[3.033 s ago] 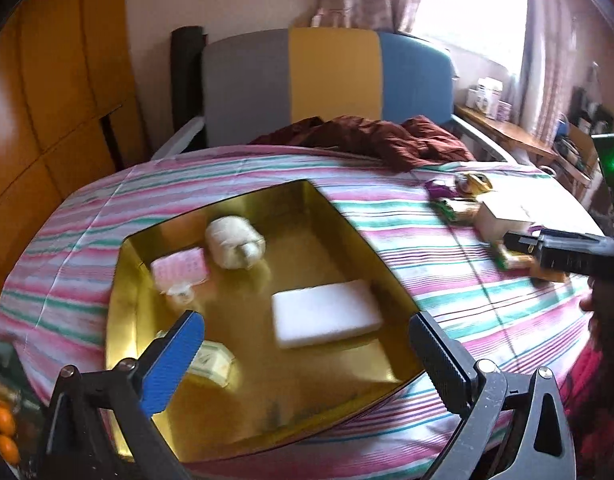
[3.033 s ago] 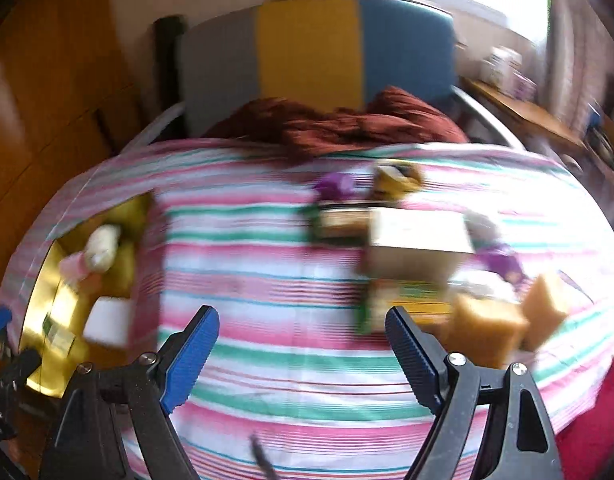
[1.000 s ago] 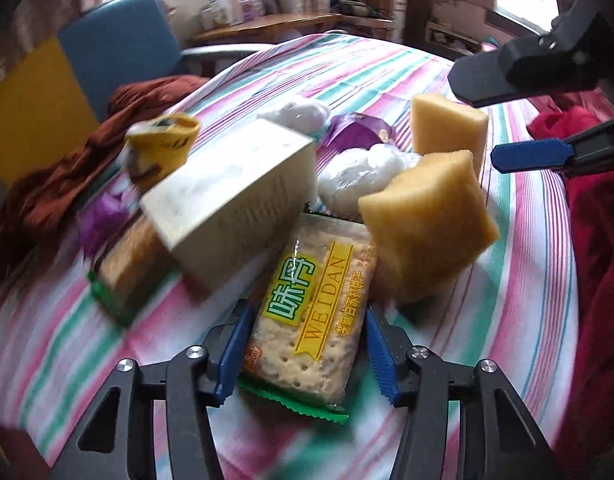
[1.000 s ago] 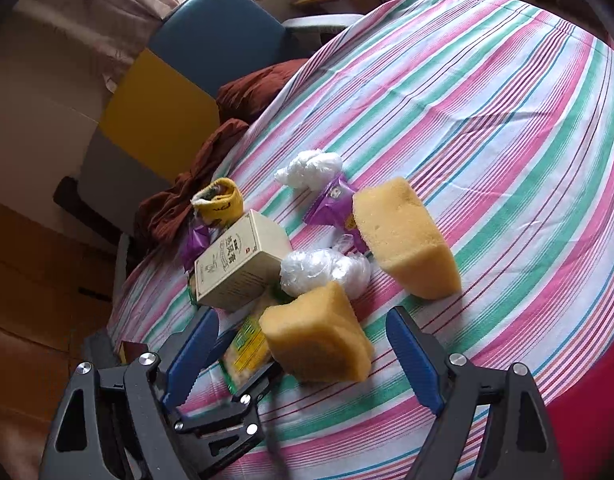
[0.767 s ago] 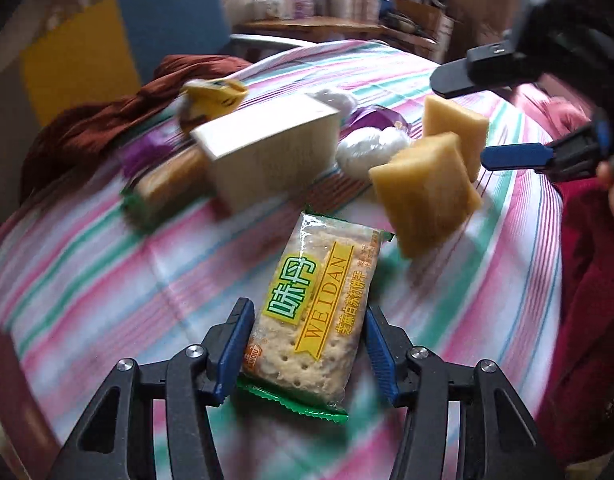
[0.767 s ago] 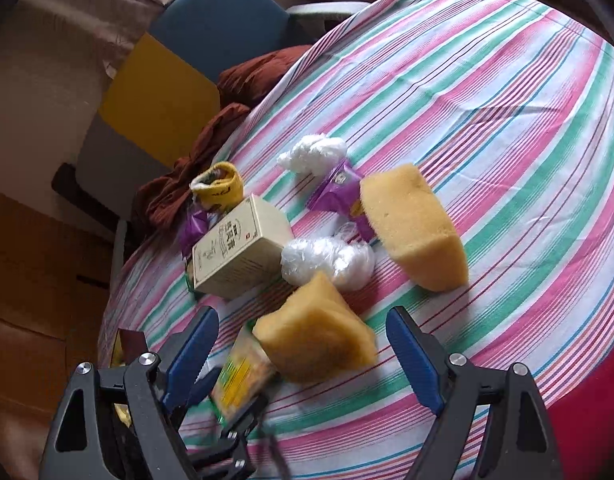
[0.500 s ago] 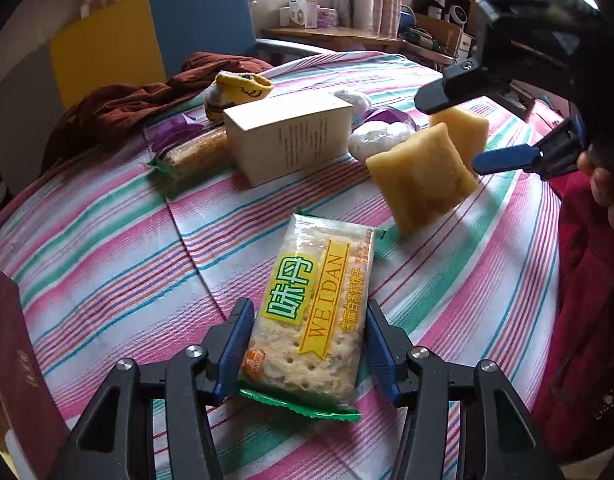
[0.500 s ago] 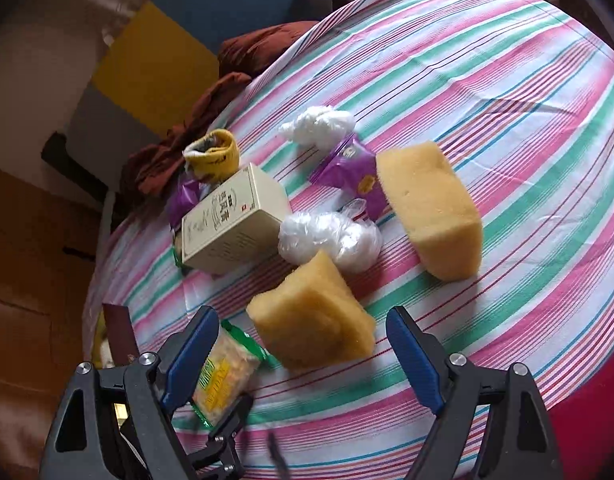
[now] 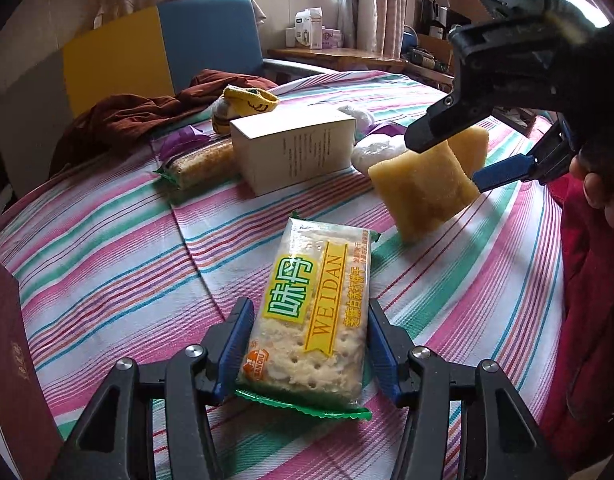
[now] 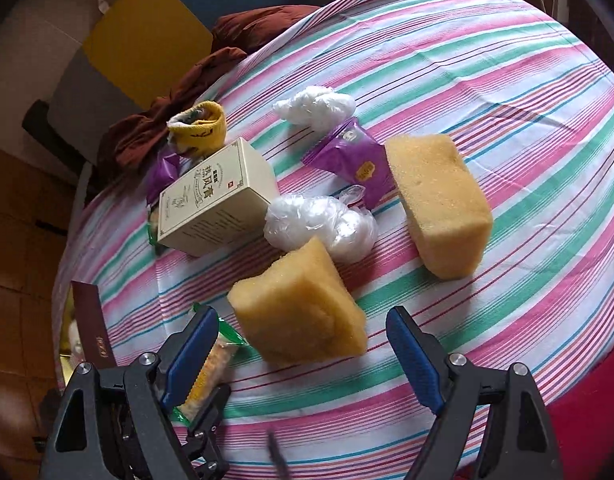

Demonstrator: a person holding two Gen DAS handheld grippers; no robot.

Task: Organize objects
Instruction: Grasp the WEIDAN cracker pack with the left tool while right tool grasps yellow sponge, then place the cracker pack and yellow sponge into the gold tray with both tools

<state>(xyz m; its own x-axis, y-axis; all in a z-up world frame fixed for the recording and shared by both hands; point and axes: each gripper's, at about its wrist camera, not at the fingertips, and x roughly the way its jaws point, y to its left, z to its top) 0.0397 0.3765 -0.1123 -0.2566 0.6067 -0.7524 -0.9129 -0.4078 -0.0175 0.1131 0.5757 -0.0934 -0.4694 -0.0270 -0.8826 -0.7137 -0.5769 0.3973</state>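
A clear cracker packet [image 9: 319, 300] with a green and yellow label sits between the blue pads of my left gripper [image 9: 309, 312], which is shut on it just above the striped tablecloth [image 9: 107, 264]. The packet's end [image 10: 211, 364] also shows low in the right wrist view. My right gripper [image 10: 301, 318] stands open, its fingers straddling the near yellow sponge [image 10: 299, 312] without touching it. In the left wrist view the right gripper [image 9: 443, 162] hangs over that sponge [image 9: 423, 192]. A second yellow sponge [image 10: 439, 204] lies farther right.
A cream box [image 10: 215, 200], two crumpled white plastic bags [image 10: 319, 228], a purple snack packet [image 10: 351, 156], a yellow sock [image 10: 199, 128] and another wrapped biscuit pack [image 9: 199, 164] crowd the table's middle. A maroon box wall [image 9: 11, 360] stands at the left. Brown cloth [image 9: 147, 112] lies on the chair.
My left gripper has carried the cracker packet away from the pile, out over bare cloth near the maroon box. My right gripper has sunk a little over the near sponge.
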